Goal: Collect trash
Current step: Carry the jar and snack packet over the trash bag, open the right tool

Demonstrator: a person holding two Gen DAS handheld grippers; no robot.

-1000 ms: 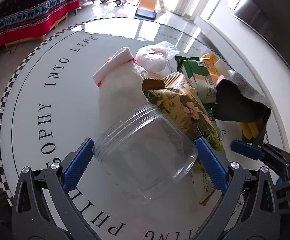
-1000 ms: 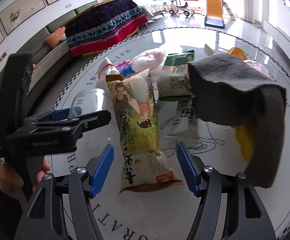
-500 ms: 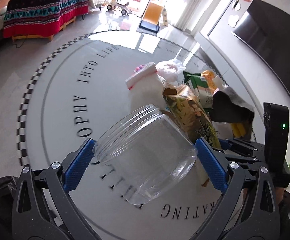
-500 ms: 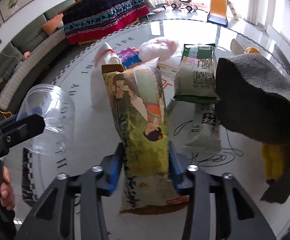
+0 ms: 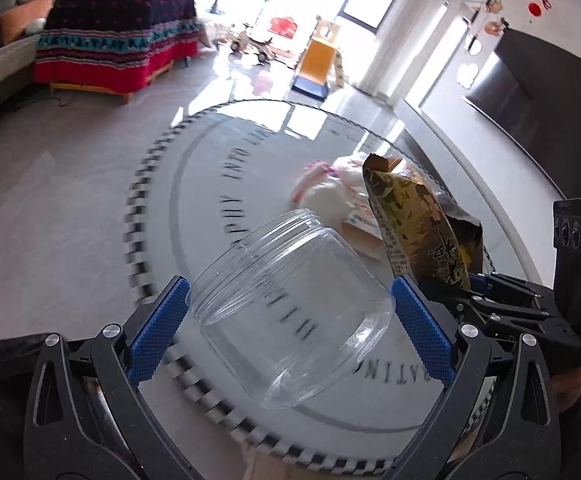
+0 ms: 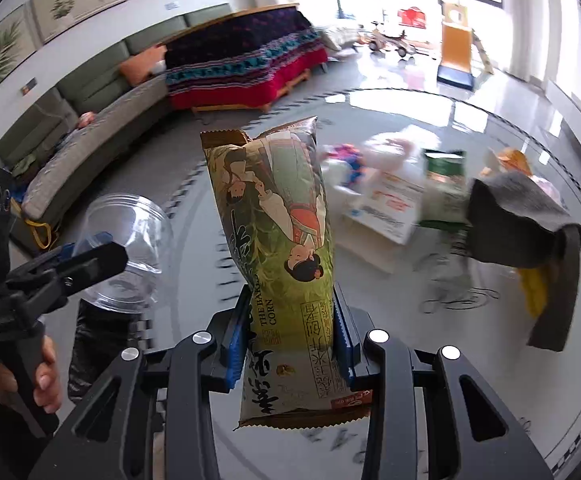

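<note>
The left gripper (image 5: 290,316) pinches a clear jar (image 5: 290,312) low in the frame above the desk (image 5: 210,184). The right gripper (image 6: 290,340) squeezes a snack bag (image 6: 278,232) at centre frame, lifted upright.

Both wrist views share table (image 5: 218,184) (close).

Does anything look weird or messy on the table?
Yes. Wrappers and a box lie scattered in a heap on the round table, and a dark cloth sits crumpled over something yellow.
</note>
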